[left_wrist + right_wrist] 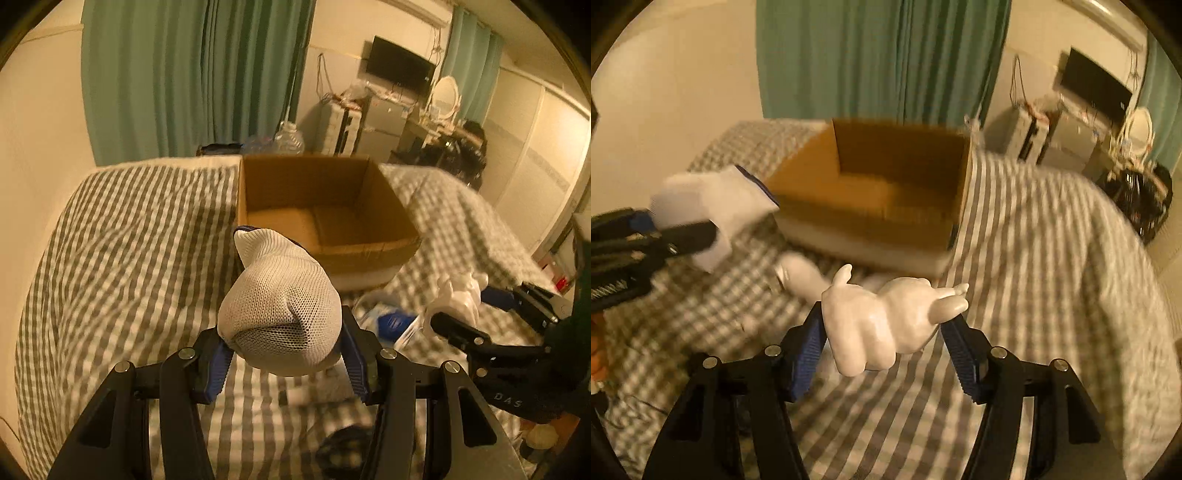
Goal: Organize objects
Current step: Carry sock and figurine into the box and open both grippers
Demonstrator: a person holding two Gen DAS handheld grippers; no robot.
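My left gripper [282, 347] is shut on a white mesh sock bundle [277, 306] and holds it above the bed, just short of an open cardboard box [369, 251]. My right gripper [882, 332] is shut on a glossy white rabbit-like figurine [886, 321], held above the bed in front of the same box [820, 162]. The right gripper and figurine [458, 295] show at the right of the left wrist view. The left gripper with the sock [713, 210] shows at the left of the right wrist view. The box looks empty inside.
The box sits on a grey-and-white checked bedspread [129, 240]. A blue-and-clear packet [391, 321] and a dark item [343, 443] lie on the bed near the grippers. A white object [801, 273] lies before the box. Green curtains [192, 74] and cluttered furniture [388, 118] stand behind.
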